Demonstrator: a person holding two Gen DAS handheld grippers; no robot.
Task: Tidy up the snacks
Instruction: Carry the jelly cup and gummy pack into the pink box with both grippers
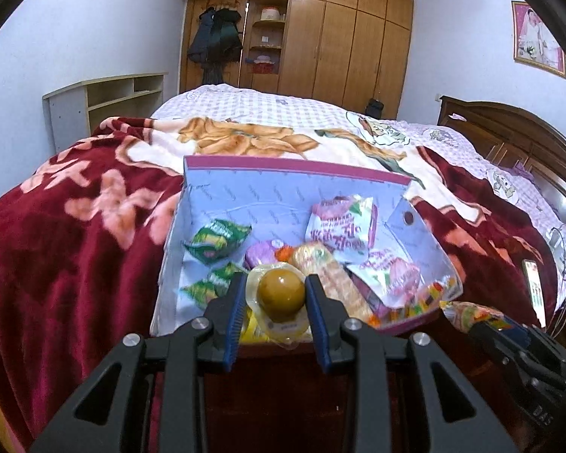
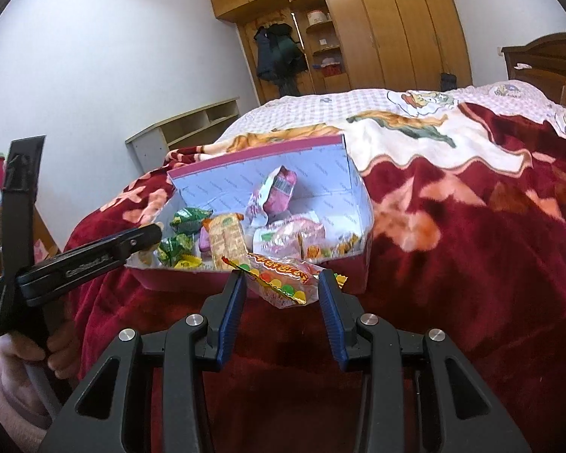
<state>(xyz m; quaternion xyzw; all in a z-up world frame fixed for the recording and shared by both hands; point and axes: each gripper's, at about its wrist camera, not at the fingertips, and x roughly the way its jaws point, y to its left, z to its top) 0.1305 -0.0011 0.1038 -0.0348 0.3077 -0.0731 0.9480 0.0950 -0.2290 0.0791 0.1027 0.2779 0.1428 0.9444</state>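
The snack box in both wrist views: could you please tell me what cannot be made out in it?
- Left wrist view: the left gripper and its jelly cup hide the snack box near wall and the yellow packet beneath.
- Right wrist view: the gummy candy pack in the right gripper covers the box's near rim.
- Both views: wrapper print is too blurred to read.

Open cardboard box [image 1: 283,177], pale blue patterned inside, magenta rim and outer wall, rests on the bed, far flap upright. Contents: two green wrapped packets [image 1: 217,239] at 9 o'clock of the interior; pink-and-white packets [image 1: 339,226] at 1 to 3 o'clock, one propped on edge; an orange-tan wafer bar [image 1: 337,275] lying lengthwise near centre. A clear-sealed cup holding a brown ball [image 1: 281,294] sits at 6 o'clock, over the near rim. A red-and-yellow candy packet [image 2: 283,281] is at 5 o'clock, just outside the near wall.
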